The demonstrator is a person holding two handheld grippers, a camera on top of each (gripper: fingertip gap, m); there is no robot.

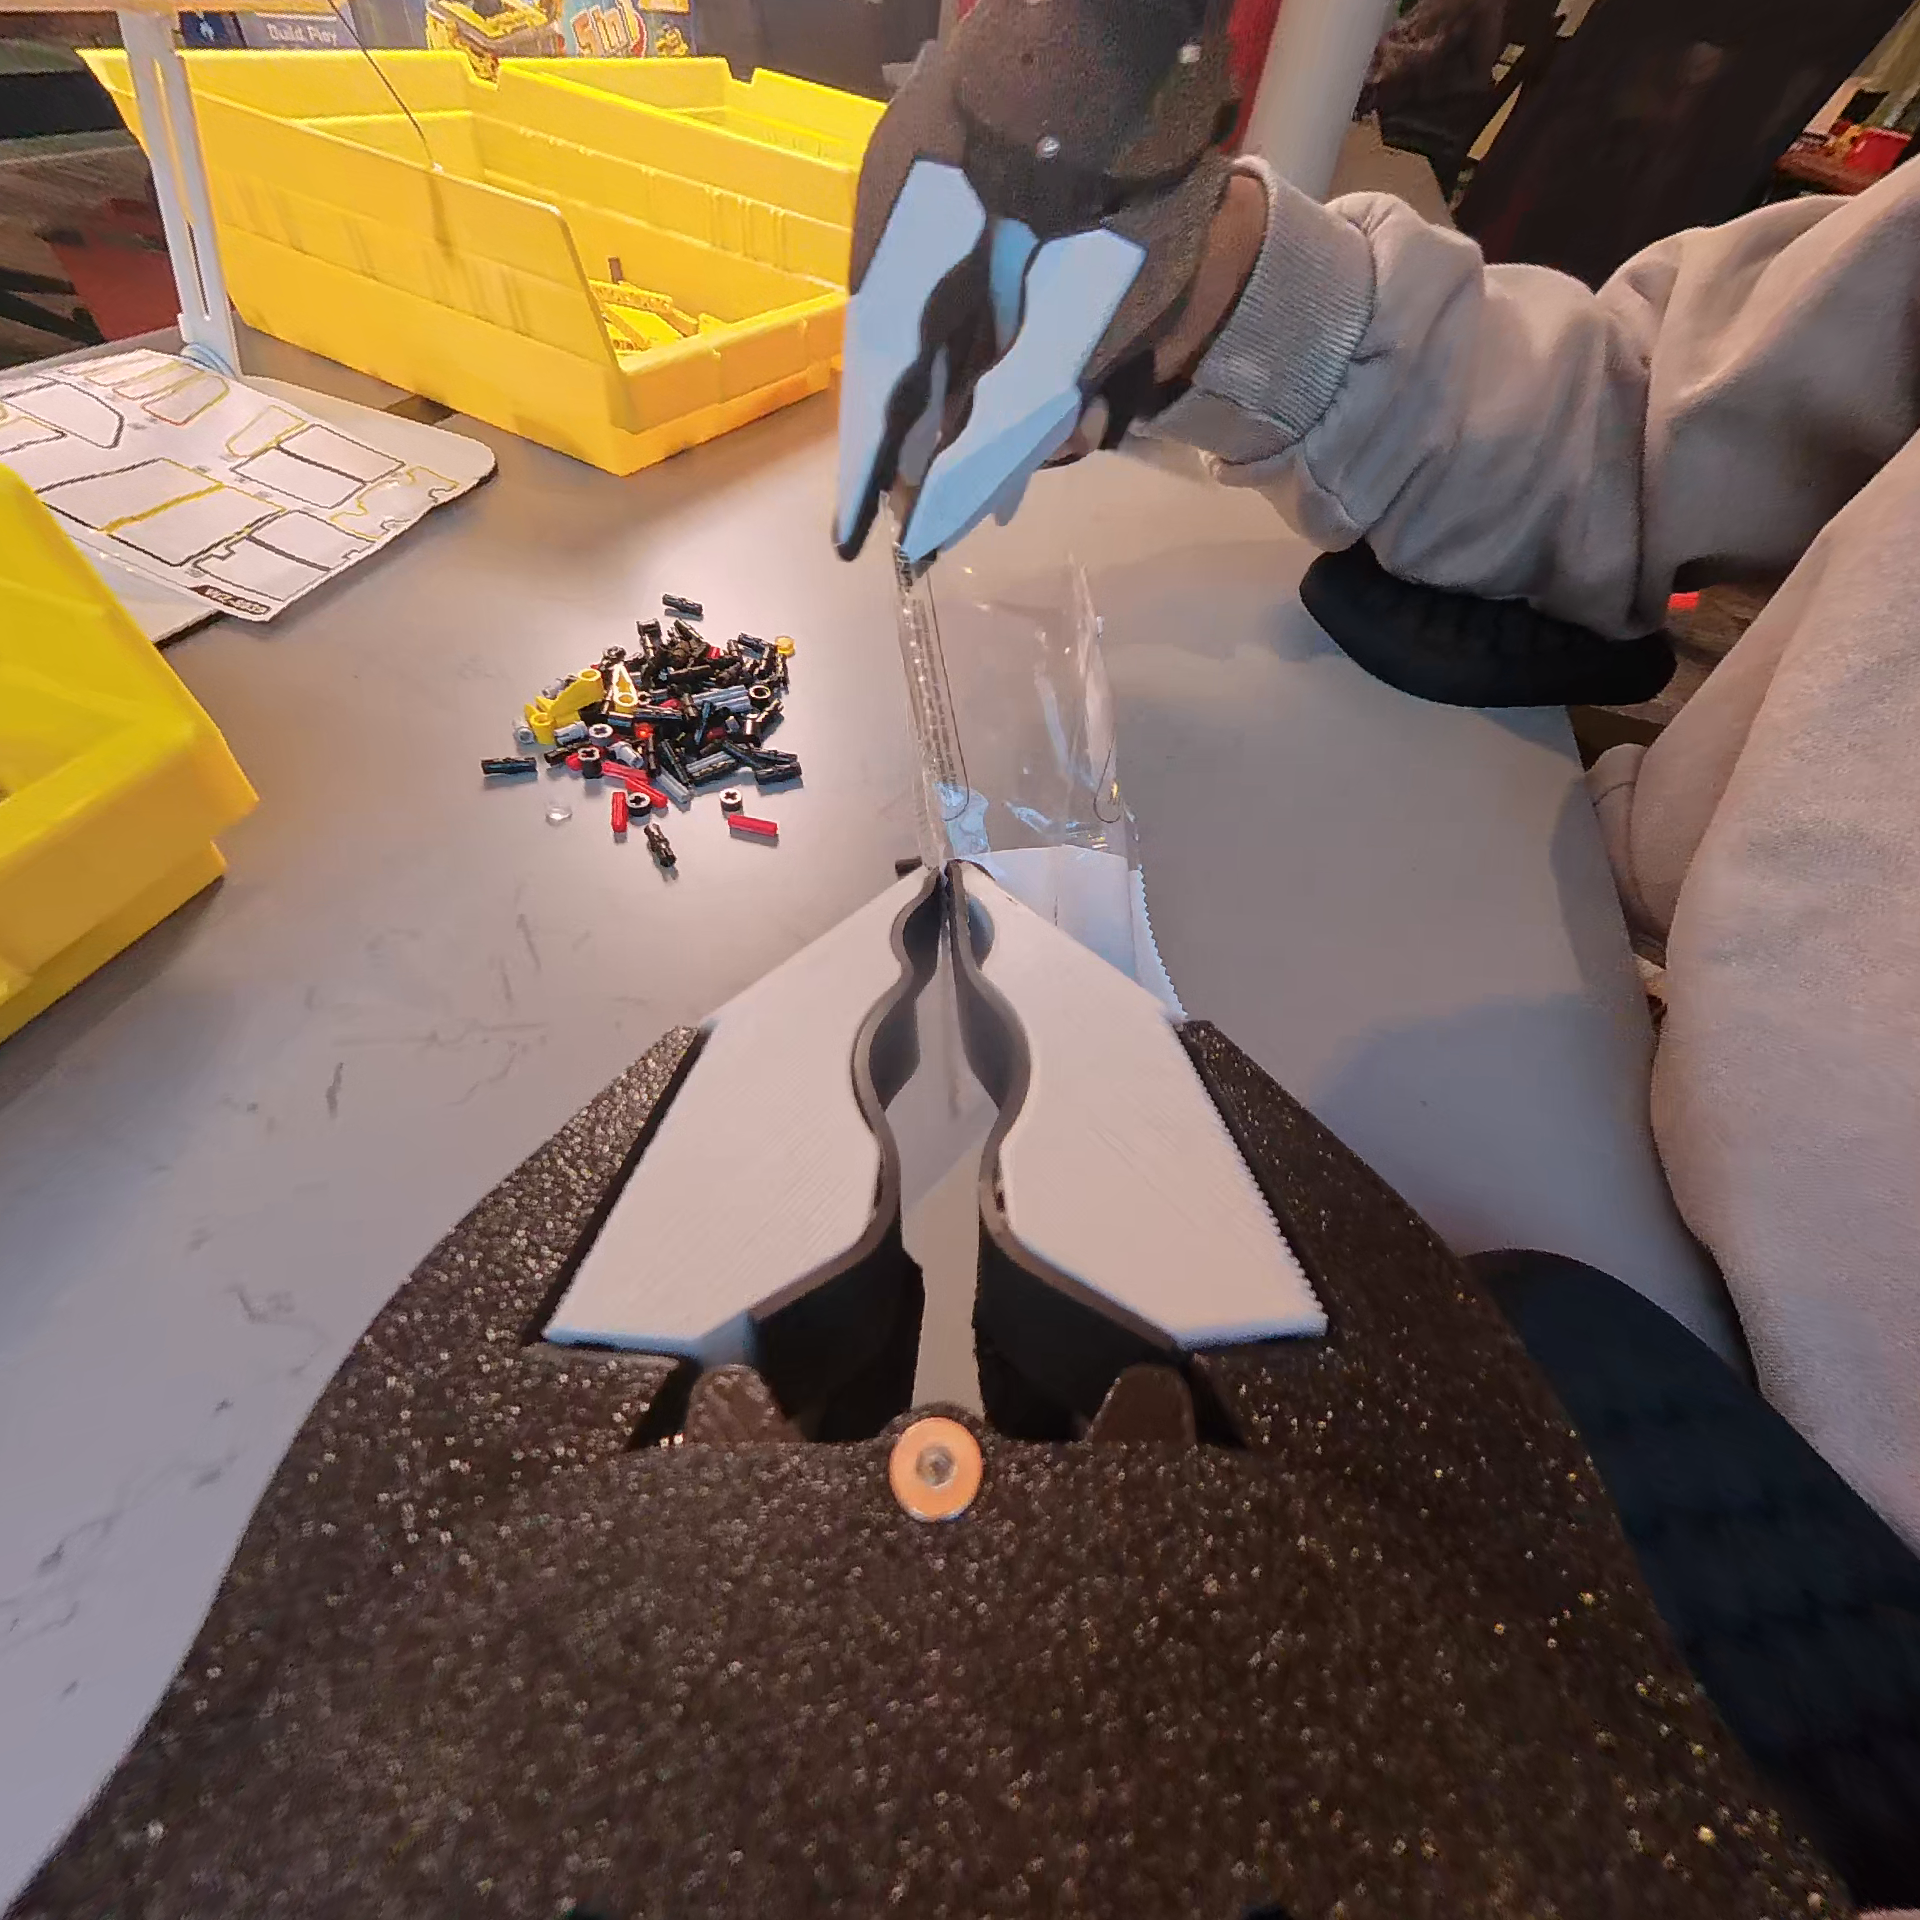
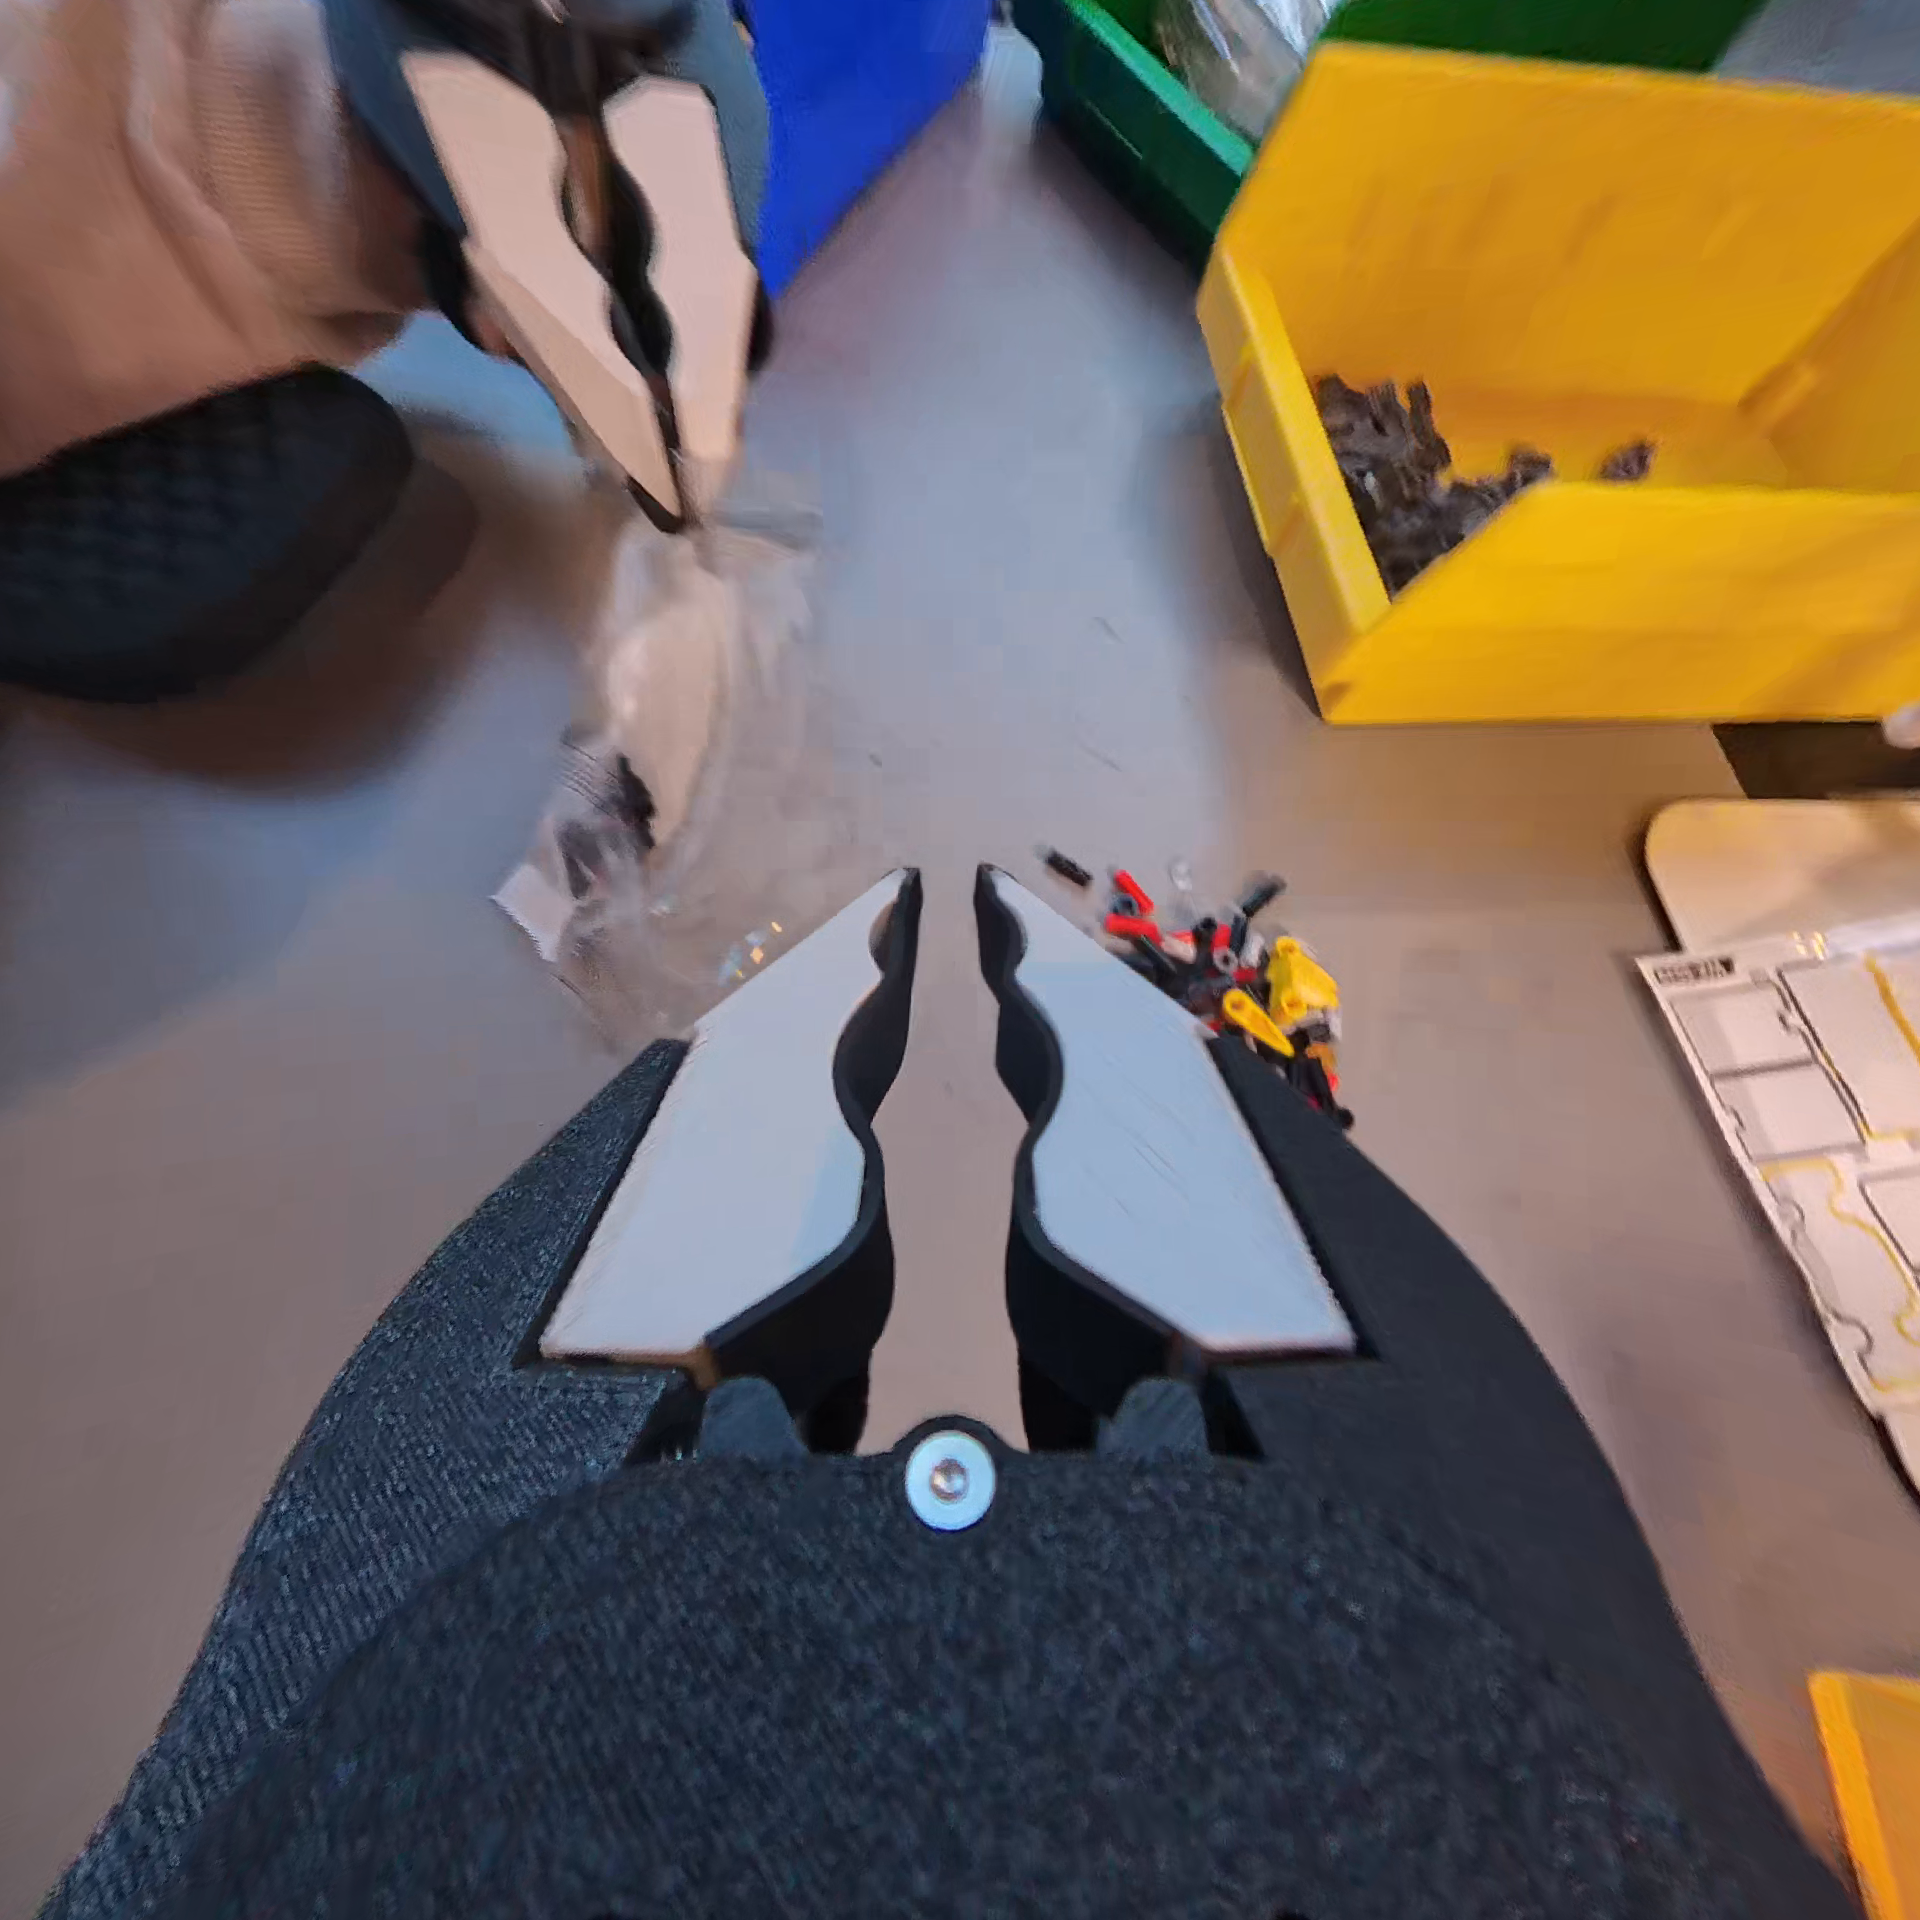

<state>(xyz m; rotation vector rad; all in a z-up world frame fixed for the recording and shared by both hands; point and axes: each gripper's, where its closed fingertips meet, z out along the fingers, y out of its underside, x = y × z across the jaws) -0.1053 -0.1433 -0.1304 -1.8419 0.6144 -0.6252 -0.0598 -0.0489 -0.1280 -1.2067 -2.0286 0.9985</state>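
My left gripper (image 1: 945,878) is shut on one end of a clear plastic bag (image 1: 1023,717) and holds it above the grey table (image 1: 416,1039). It also shows in the right wrist view (image 2: 681,509), where the bag (image 2: 665,686) looks blurred with a few black pieces inside. My right gripper (image 2: 948,883) is slightly open with nothing between its fingers. In the left wrist view it (image 1: 885,545) hovers at the bag's far end, held by a gloved hand. A pile of small black, red and yellow building pieces (image 1: 665,717) lies on the table, right of my right gripper's fingers (image 2: 1226,977).
Yellow bins (image 1: 499,260) stand at the back and far left; one (image 2: 1558,468) holds dark pieces. A sticker sheet (image 1: 208,488) lies near them. Blue (image 2: 862,125) and green (image 2: 1132,114) bins stand farther off. A black mesh pad (image 1: 1486,634) and a person's sleeve lie to the side. The grippers' ends are close to 11 cm from one another.
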